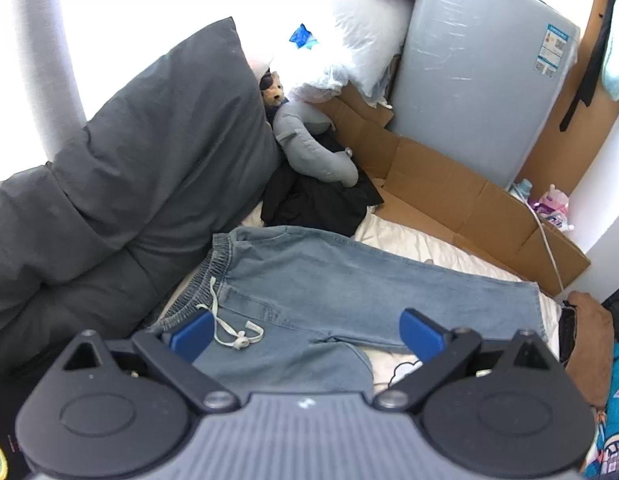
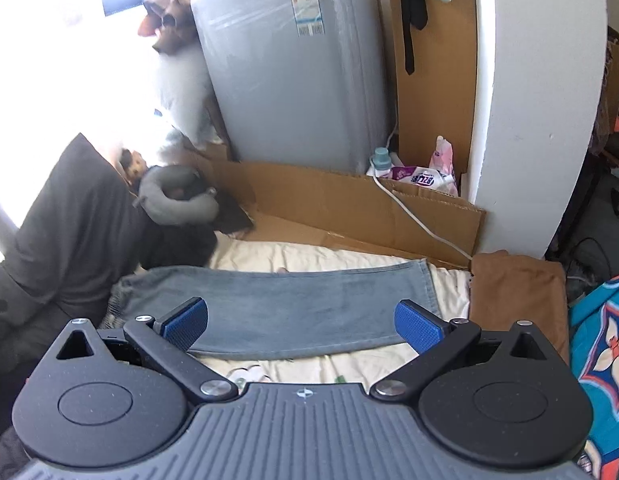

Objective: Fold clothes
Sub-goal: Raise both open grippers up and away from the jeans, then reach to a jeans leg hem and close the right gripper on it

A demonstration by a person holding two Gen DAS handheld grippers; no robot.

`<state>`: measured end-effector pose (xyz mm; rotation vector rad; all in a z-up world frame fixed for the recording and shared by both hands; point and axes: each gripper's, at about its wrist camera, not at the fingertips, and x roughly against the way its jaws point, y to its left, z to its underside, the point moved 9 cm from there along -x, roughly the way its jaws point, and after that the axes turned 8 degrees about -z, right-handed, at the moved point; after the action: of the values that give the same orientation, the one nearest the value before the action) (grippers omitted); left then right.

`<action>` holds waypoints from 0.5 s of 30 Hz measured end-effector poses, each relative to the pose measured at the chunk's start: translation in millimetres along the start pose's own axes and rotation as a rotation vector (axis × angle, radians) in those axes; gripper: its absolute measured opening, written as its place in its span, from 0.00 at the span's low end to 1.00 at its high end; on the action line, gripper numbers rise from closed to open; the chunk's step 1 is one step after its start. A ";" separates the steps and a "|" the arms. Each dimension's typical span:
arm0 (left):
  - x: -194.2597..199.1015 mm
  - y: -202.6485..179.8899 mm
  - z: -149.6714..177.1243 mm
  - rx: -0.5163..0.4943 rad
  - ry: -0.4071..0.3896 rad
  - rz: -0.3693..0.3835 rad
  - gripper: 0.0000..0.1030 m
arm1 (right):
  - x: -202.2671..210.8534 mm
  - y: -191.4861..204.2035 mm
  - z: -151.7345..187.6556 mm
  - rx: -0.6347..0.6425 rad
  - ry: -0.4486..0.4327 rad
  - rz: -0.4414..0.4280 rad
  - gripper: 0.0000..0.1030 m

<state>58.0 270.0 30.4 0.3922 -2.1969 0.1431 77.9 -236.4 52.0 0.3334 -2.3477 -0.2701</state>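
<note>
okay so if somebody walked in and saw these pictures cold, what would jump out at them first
Most likely the light blue jeans, spread flat across the cream bedsheet with the elastic waistband and white drawstring at the left end. Next, the two blue-padded grippers, left gripper and right gripper, both wide open above the jeans and holding nothing. Behind, a tall grey washing machine rises over flattened cardboard.
</note>
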 end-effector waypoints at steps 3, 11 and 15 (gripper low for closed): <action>9.3 6.3 6.3 0.020 0.002 -0.011 0.97 | 8.4 2.3 9.1 0.001 -0.007 -0.017 1.00; 25.0 5.4 30.0 0.017 -0.001 -0.016 0.97 | 11.6 6.7 35.2 -0.067 -0.088 -0.077 1.00; 20.5 3.0 43.6 -0.011 -0.008 -0.025 0.97 | 2.1 13.2 52.8 -0.087 -0.119 -0.109 0.99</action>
<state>12.5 257.7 20.1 0.4146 -2.1988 0.1154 37.3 -219.5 19.9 0.4131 -2.4296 -0.4544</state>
